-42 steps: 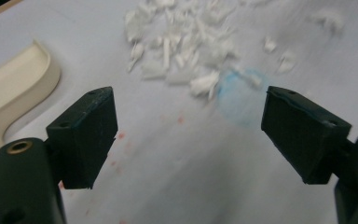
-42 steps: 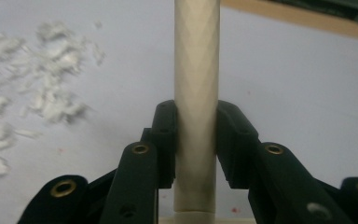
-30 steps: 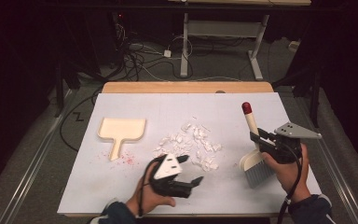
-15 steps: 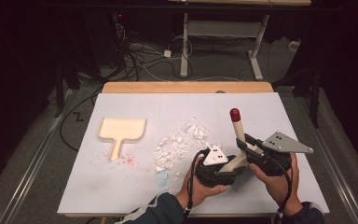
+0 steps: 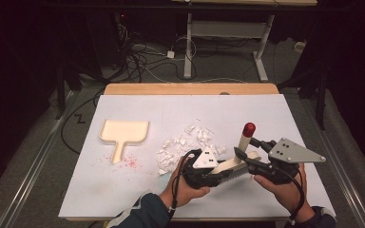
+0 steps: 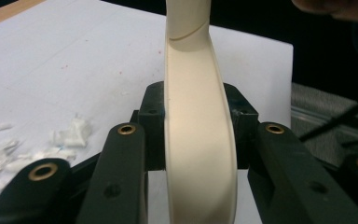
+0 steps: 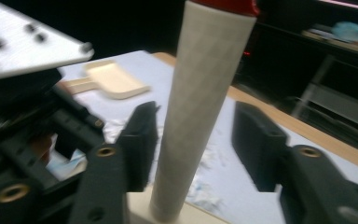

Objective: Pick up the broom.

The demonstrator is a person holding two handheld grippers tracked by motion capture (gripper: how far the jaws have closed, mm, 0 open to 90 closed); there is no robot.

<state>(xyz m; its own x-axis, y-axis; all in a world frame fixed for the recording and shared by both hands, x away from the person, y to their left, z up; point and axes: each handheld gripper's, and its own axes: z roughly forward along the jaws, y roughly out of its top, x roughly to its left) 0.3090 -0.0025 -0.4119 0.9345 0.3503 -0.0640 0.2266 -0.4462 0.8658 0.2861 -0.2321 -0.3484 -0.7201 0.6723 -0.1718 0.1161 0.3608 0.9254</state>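
A cream brush (image 5: 244,140) with a red-tipped handle stands tilted over the table's front right, bristles down. My left gripper (image 5: 220,172) is shut on the brush's curved head (image 6: 198,140), a jaw pressed against each side. My right gripper (image 5: 241,155) is open around the handle (image 7: 205,102), with a gap showing on both sides. A pile of white paper scraps (image 5: 185,147) lies just left of the brush. The cream dustpan (image 5: 123,133) lies flat at the left of the white sheet, far from both grippers.
Red specks (image 5: 130,162) dot the sheet by the dustpan handle. The white sheet (image 5: 161,107) covers a wooden table (image 5: 190,89). Cables (image 5: 142,57) and a desk frame (image 5: 228,33) lie on the floor beyond the far edge.
My left gripper has moved right from the table's front middle and shut on the brush head. The right hand carried the brush left and lower, and its jaws now stand apart.
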